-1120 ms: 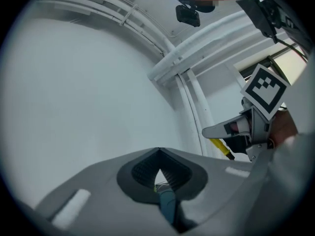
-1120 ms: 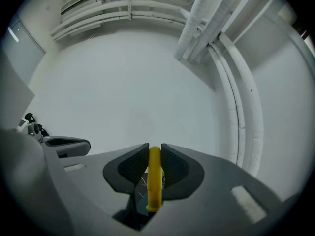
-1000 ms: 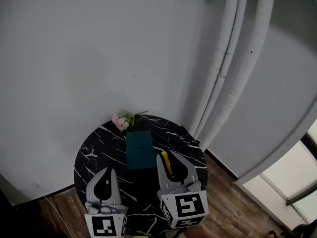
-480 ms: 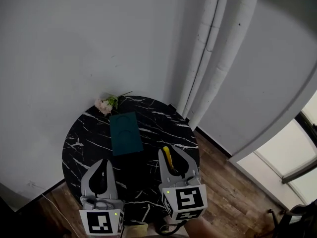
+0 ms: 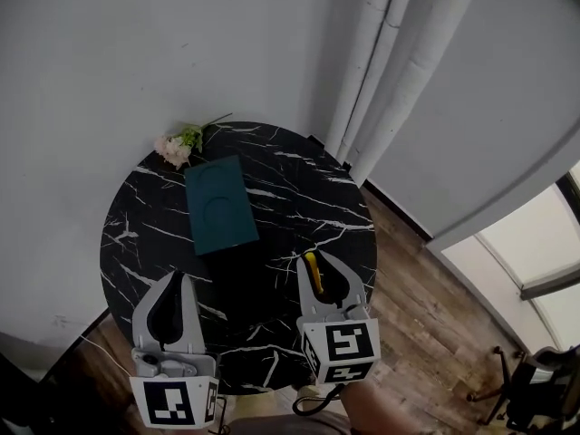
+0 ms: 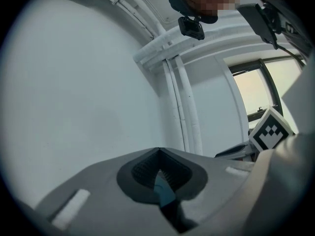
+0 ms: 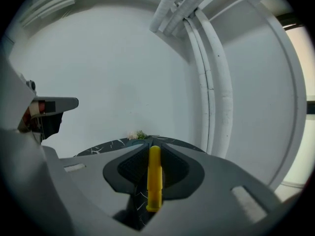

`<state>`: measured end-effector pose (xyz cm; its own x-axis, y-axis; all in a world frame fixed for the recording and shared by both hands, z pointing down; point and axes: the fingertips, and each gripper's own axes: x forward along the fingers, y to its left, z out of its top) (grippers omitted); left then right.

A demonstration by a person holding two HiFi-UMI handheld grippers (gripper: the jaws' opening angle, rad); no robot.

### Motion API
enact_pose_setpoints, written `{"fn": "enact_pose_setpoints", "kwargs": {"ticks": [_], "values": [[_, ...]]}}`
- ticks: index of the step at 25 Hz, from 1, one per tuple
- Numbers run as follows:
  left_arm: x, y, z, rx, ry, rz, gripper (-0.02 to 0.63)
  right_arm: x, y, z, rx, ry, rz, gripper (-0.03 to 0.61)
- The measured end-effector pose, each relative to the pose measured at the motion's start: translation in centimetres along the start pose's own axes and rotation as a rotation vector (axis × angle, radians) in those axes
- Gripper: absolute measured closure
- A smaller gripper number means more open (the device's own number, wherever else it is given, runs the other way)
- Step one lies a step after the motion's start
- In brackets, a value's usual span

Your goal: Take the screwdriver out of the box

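I am gripping the screwdriver [image 7: 154,177] in my right gripper [image 5: 319,263] above the table [image 5: 308,188]; my left gripper [image 5: 178,279] is pressing its jaws together.

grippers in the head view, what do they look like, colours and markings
They match: the left gripper and right gripper have light grey, curved plastic jaws lined with dark ribbed pads, and each carries a white cube printed with black square markers at its rear. A dark cable curls below the right one.
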<state>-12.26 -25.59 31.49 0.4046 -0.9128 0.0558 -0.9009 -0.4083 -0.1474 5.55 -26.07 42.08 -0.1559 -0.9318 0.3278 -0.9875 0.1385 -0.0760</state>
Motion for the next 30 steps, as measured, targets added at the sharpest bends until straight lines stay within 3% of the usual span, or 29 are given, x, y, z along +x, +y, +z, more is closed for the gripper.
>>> {"fn": "enact_pose_setpoints", "kwargs": {"ticks": [16, 30], "values": [[4.6, 0.4, -5.9, -0.010, 0.115, -0.059, 0.614, 5.6, -2.1, -11.1, 0.076, 0.200, -0.037, 0.476], [5.3, 0.9, -8.3, -0.028, 0.165, -0.072, 0.614, 7.8, -1.8, -13.9, 0.063, 0.278, -0.013, 0.448]]}}
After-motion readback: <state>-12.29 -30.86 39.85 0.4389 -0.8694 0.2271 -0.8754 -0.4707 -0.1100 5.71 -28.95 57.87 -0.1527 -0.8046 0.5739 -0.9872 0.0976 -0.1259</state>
